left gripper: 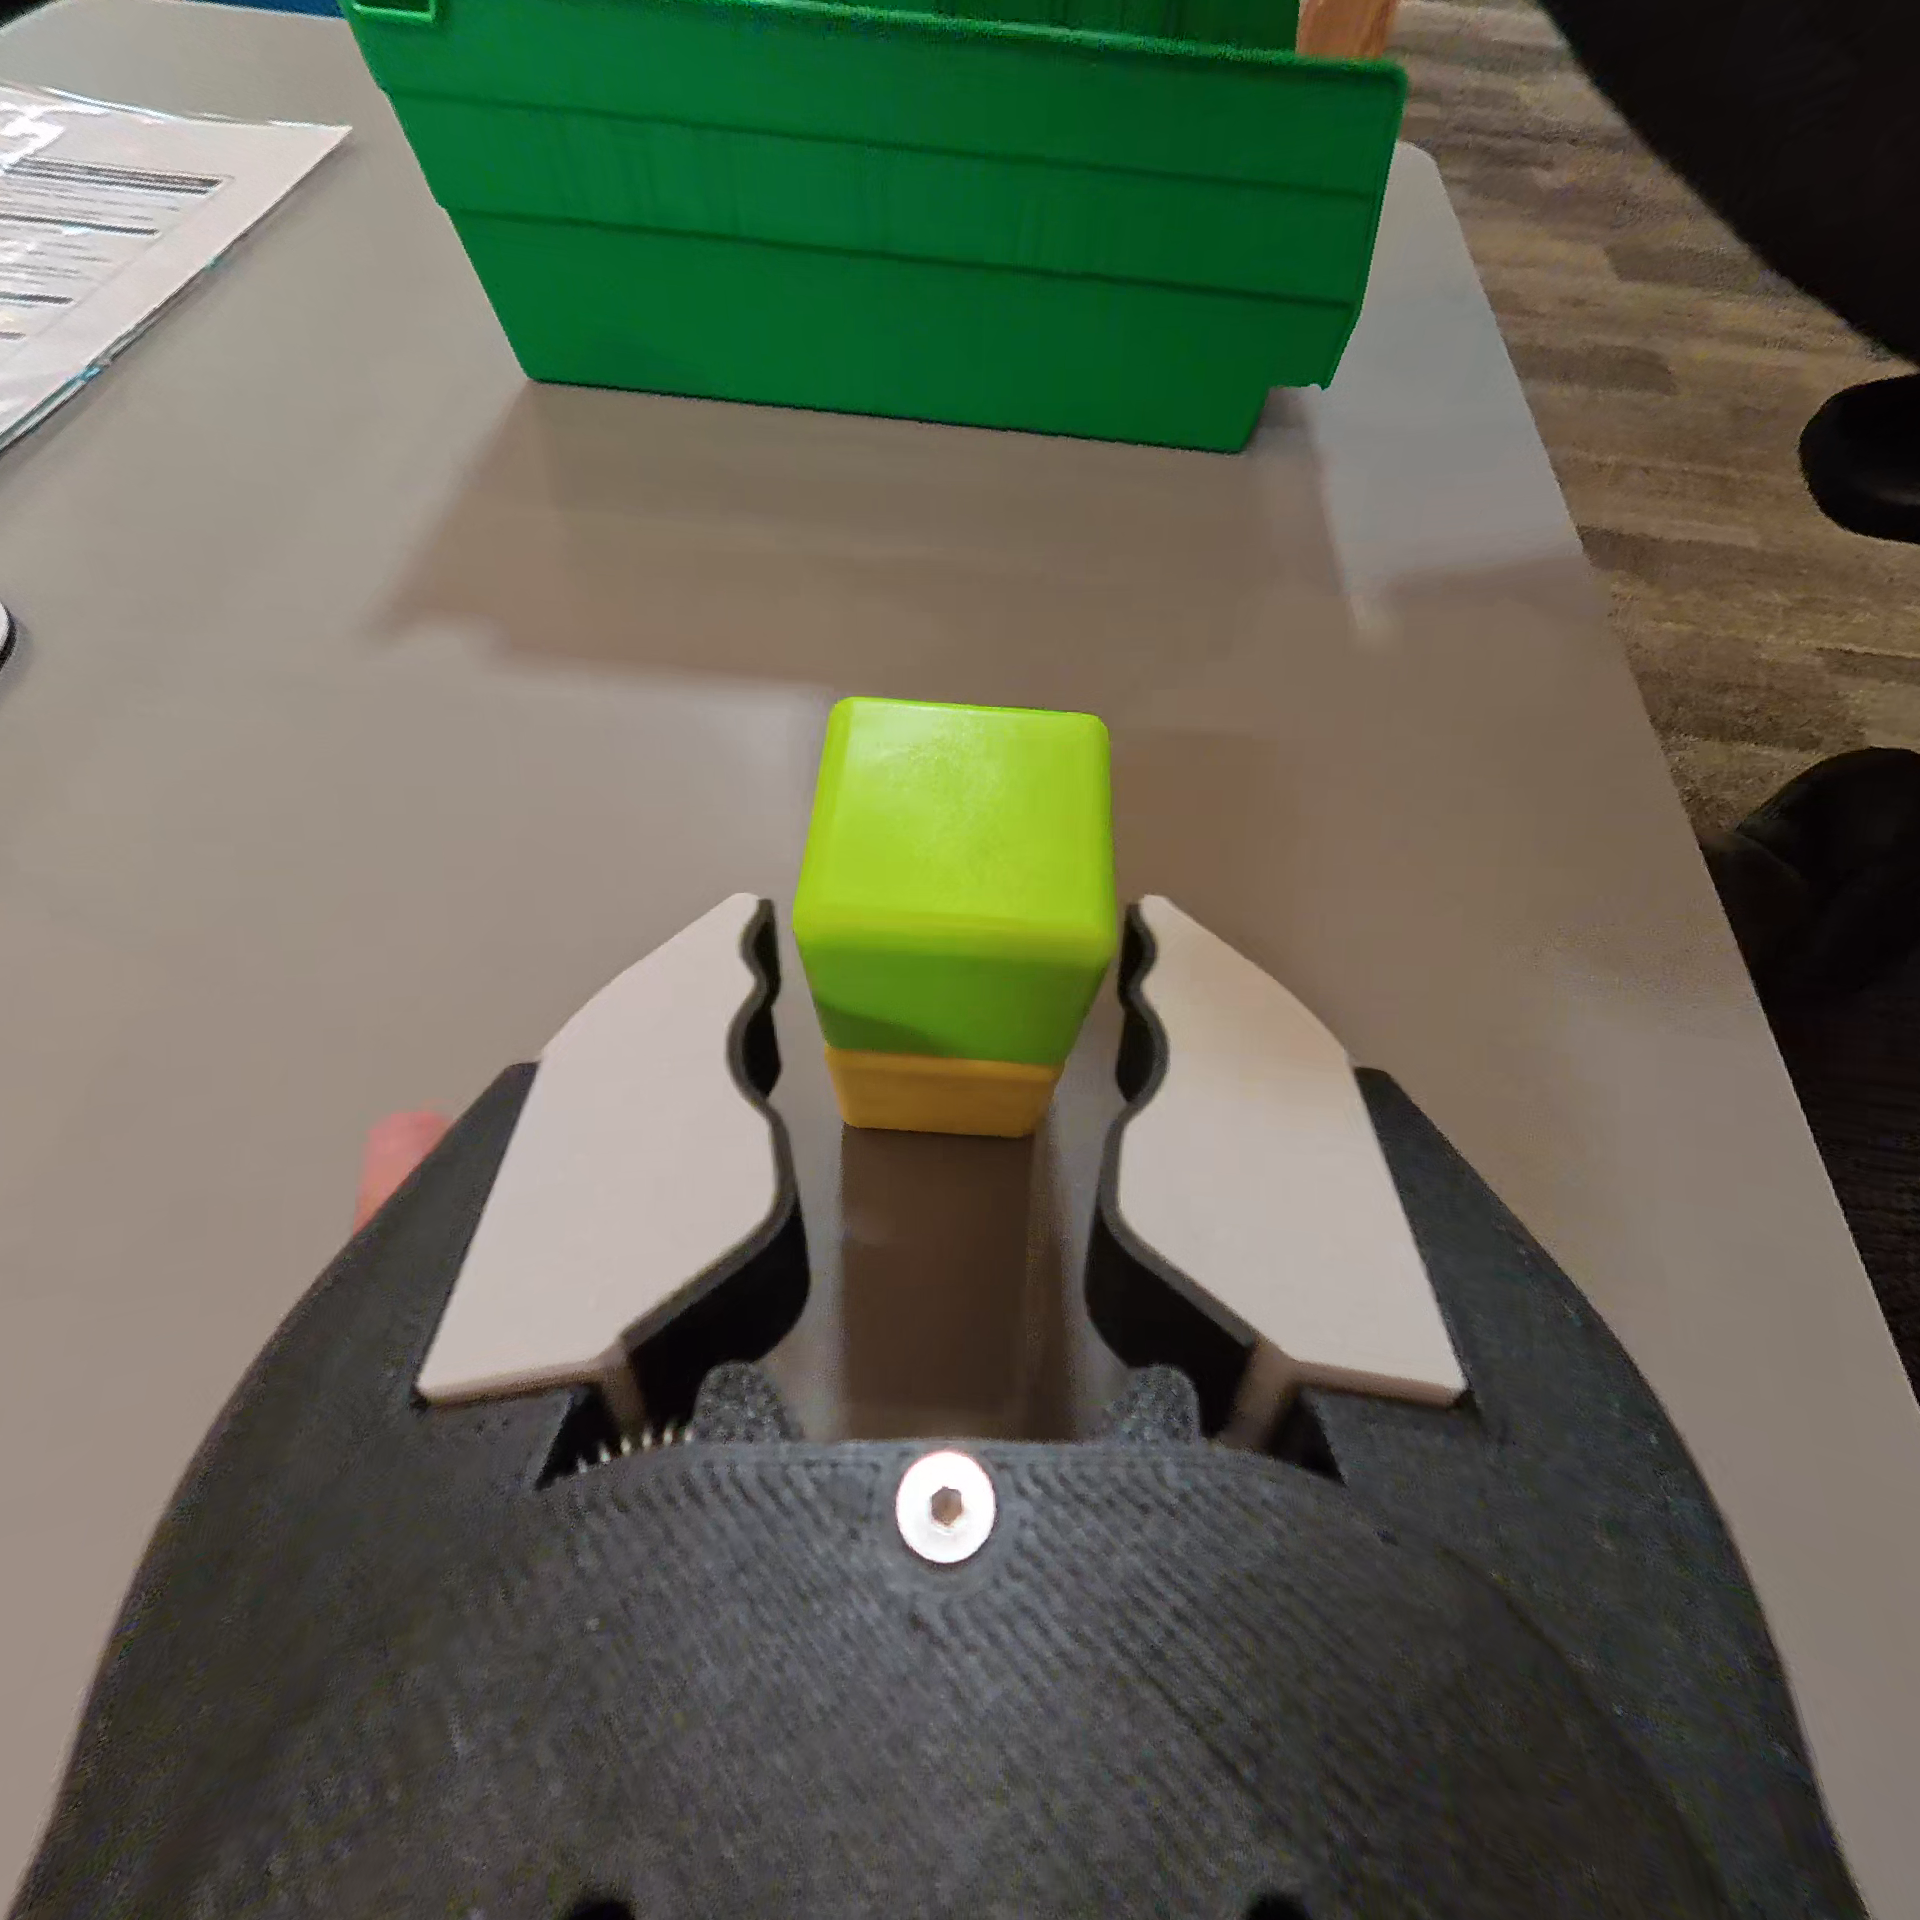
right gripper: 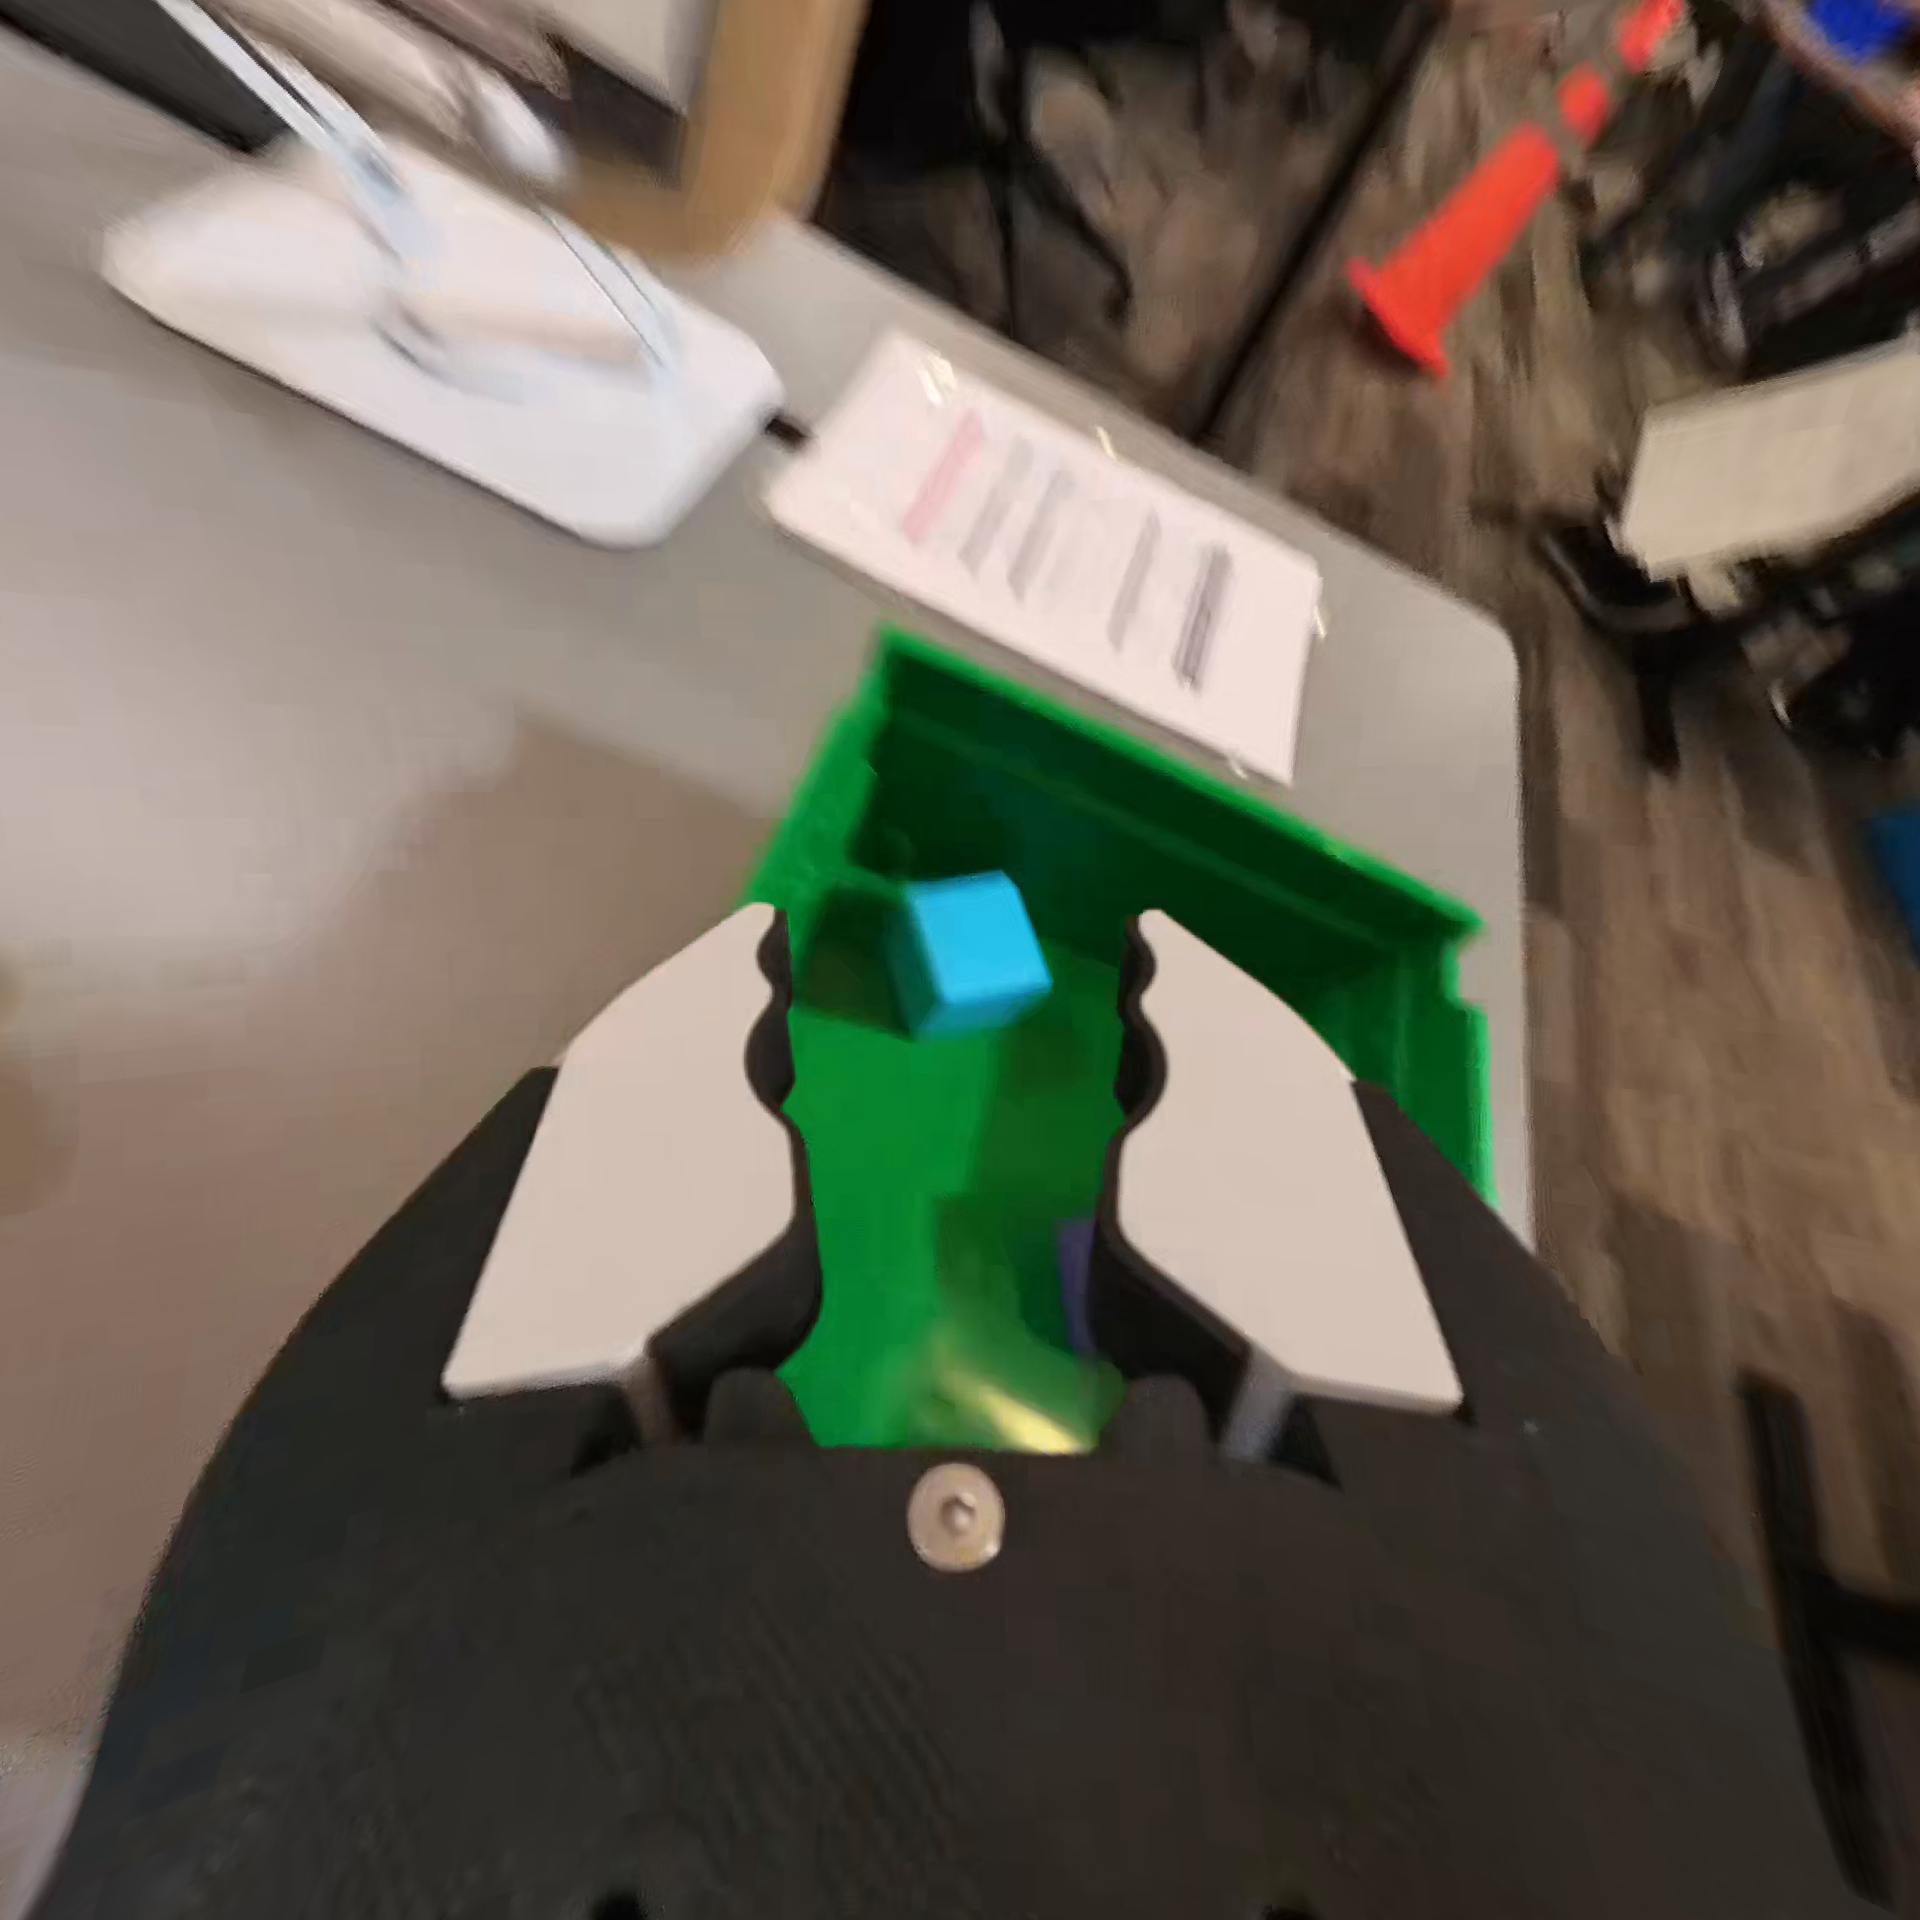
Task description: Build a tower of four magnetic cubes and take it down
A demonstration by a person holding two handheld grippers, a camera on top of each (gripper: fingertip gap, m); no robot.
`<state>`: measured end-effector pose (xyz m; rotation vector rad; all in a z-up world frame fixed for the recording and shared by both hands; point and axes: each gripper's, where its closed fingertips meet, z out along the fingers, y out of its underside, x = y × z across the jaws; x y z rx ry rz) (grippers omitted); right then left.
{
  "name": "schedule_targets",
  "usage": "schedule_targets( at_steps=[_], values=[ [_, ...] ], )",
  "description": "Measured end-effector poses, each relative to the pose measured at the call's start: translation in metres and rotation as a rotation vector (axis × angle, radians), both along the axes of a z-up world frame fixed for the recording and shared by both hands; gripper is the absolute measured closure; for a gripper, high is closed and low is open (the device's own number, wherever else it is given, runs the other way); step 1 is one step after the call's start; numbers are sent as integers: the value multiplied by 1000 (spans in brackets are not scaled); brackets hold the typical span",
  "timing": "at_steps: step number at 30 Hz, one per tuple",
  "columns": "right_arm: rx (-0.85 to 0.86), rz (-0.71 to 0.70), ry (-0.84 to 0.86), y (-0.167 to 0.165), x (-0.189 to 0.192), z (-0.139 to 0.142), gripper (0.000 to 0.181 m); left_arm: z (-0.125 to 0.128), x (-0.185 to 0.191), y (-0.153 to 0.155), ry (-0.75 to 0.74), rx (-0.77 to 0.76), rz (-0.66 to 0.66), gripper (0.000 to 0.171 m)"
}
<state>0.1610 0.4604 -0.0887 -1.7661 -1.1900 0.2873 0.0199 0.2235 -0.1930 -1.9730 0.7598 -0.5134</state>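
Note:
In the left wrist view a lime green cube [left gripper: 951, 862] stands on a yellow block [left gripper: 940, 1091] on the grey table [left gripper: 312, 831]. My left gripper [left gripper: 945, 914] is open, with one finger on each side of the green cube, close to its sides. A green bin [left gripper: 894, 260] stands farther back. In the blurred right wrist view my right gripper [right gripper: 951, 920] is open and empty above the green bin [right gripper: 1195, 810]. A blue cube [right gripper: 971, 966] sits tilted inside the bin, between my fingertips in the picture. A dark blue thing [right gripper: 1075, 1278] and a yellowish patch [right gripper: 997, 1403] show lower in the bin.
A printed sheet [left gripper: 114, 218] lies at the table's left. The table's right edge drops to carpet with dark shoes [left gripper: 1860, 457]. Beyond the bin lie a white sheet [right gripper: 1049, 551] and a white flat device [right gripper: 436, 364]. An orange cone [right gripper: 1475, 218] stands on the floor. My hands' fingertips stand some 30 cm from each other.

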Motion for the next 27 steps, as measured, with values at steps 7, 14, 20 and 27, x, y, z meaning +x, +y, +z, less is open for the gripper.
schedule_targets(
  at_steps=[7,14,20,27],
  values=[
    [-111,470,333,-132,-104,47,114,-7,-7,-4,78,-8,17,87],
    [-192,677,348,-204,-158,-13,122,-27,-14,-9,181,-90,14,88],
    [-431,733,396,-215,-161,-39,114,-25,-14,-7,150,-104,29,96],
    [-477,821,367,-227,-159,-56,110,-30,-15,-6,188,-112,39,98]
  ],
)
